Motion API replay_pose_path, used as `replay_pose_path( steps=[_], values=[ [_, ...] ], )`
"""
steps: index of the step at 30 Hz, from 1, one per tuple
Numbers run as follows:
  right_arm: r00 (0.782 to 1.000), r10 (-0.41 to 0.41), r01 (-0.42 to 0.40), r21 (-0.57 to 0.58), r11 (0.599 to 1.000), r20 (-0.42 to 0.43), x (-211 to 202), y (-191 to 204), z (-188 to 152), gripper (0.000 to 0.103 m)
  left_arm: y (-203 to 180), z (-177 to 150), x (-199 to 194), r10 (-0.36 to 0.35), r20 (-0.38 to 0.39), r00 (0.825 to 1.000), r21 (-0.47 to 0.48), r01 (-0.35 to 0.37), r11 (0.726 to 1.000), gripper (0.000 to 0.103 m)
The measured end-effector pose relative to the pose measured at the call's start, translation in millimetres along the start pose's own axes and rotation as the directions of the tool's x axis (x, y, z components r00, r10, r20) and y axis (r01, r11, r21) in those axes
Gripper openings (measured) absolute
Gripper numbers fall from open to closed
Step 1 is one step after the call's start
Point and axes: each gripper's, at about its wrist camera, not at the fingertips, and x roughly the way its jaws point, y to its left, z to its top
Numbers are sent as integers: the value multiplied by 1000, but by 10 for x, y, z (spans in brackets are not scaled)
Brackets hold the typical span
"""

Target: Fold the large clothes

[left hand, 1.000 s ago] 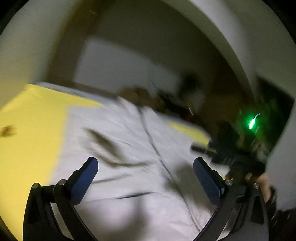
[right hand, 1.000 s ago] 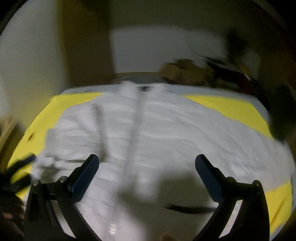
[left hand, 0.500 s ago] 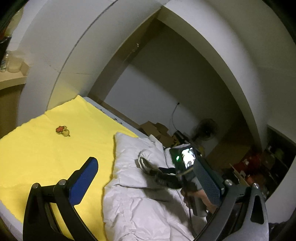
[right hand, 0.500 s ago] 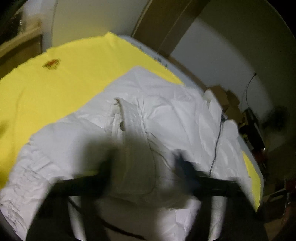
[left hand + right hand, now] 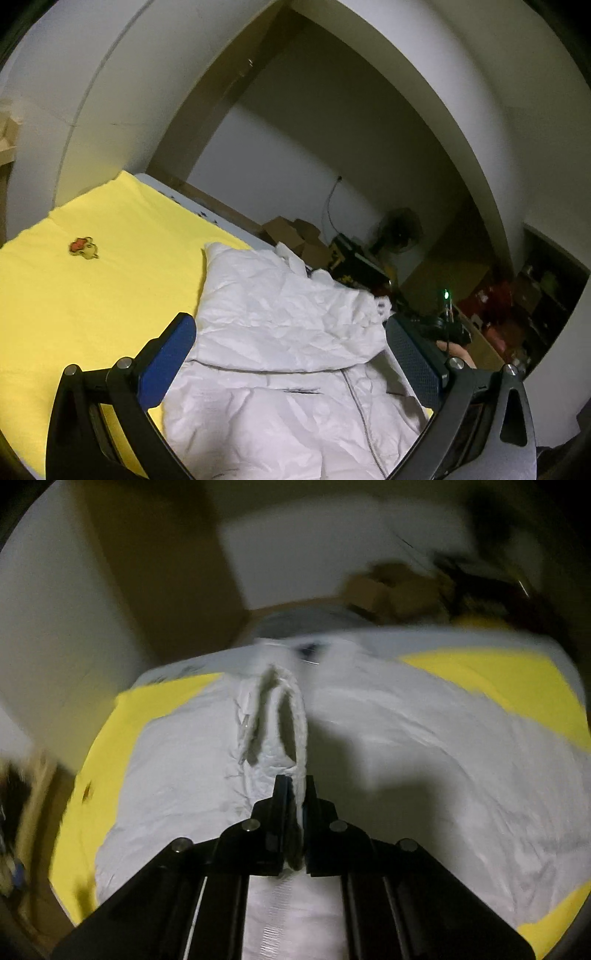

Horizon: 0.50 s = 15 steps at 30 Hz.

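Yellow sheet [image 5: 96, 295]; right hand-held gripper [image 5: 294, 788] pinches jacket [image 5: 388, 760].

The left gripper [image 5: 291, 354] has a black frame, silver round screw heads and blue textured pads [image 5: 168, 360] on its two fingers. The right gripper [image 5: 295, 786] is all black, with silver screws along its linkage arms; a small green light glows on it, and bare skin of the right hand [image 5: 458, 356] shows.

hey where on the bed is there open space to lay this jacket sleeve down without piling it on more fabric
Bare yellow sheet lies left of the white jacket, out to the duck patch and the wall. The right wrist view shows narrower yellow strips past both jacket edges. The bed's middle is crowded with jacket; the right gripper pinches its cuff, the left gripper hangs open.
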Motion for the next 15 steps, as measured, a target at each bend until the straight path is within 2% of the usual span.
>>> replay_pose_path(
  steps=[3,6,9,11,12,13,15],
  values=[
    [999,-13,17,86,996,-51,179,-485,-135,8,-108,-16,148,-7,-25,1000,19,8,1000,103],
    [998,-21,29,115,993,-67,335,-711,-256,11,-217,-31,298,-11,-54,998,28,13,1000,103],
    [996,35,-23,138,990,-86,453,-769,-264,12,-343,-59,426,-7,-84,996,39,11,999,103],
    [997,24,-14,141,990,-69,338,-826,-298,37,-420,-71,504,25,-101,995,65,-18,998,103],
    [999,3,2,139,990,-34,251,-843,-306,60,-467,-79,563,42,-115,992,85,-32,996,103],
    [1000,-6,5,139,990,0,122,-870,-356,67,-526,-85,655,70,-140,988,108,-55,993,103],
    [999,3,-9,142,990,39,-56,-888,-401,67,-672,-89,870,105,-194,975,152,-76,985,103]
  ],
)
